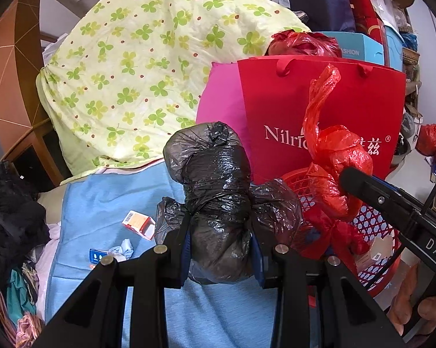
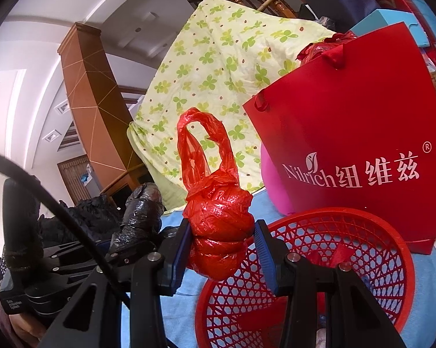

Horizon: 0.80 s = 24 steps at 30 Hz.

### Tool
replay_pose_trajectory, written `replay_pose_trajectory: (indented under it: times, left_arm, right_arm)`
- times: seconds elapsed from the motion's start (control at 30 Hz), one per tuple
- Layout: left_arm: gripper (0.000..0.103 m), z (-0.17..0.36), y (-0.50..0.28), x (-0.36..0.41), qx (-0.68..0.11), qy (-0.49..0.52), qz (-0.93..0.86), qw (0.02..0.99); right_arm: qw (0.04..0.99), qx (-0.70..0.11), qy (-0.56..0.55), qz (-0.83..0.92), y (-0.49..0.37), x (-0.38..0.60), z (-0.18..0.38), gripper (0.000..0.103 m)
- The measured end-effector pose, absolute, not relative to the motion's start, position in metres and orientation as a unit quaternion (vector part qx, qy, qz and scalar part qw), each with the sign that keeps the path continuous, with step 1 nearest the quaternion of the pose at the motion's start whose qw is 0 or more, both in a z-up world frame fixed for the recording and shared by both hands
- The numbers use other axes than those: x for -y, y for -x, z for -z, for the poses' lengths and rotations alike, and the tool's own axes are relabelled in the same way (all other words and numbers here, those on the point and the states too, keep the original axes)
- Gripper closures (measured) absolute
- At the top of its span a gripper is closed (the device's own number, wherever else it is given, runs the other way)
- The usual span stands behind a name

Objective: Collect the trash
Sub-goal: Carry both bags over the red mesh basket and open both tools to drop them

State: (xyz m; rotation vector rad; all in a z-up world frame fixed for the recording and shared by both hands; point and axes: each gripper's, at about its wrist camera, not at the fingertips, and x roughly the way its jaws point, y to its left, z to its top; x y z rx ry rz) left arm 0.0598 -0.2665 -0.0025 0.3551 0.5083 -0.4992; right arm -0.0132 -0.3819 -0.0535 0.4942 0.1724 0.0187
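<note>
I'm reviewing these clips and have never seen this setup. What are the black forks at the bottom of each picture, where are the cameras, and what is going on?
No robot here: a person carries a hand-held gripper in each hand, and each has a fisheye camera looking along its two fingers. The left view shows the left hand-held gripper shut on a knotted black trash bag. The right view shows the right hand-held gripper shut on a tied red plastic bag, near a red mesh basket. Both hover over a blue cloth with small scraps, including a small orange-and-white box. A red paper shopping bag stands behind.
</note>
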Motion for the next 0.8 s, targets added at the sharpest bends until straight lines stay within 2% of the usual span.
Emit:
replay_pose_trajectory:
  times: [0.8]
  left_arm:
    - [0.066,0.009,-0.063,0.270,-0.258,-0.177,0.277,0.909]
  right_arm:
    - [0.959,-0.089,-0.269,0.009,0.024,0.398,0.058,0.056]
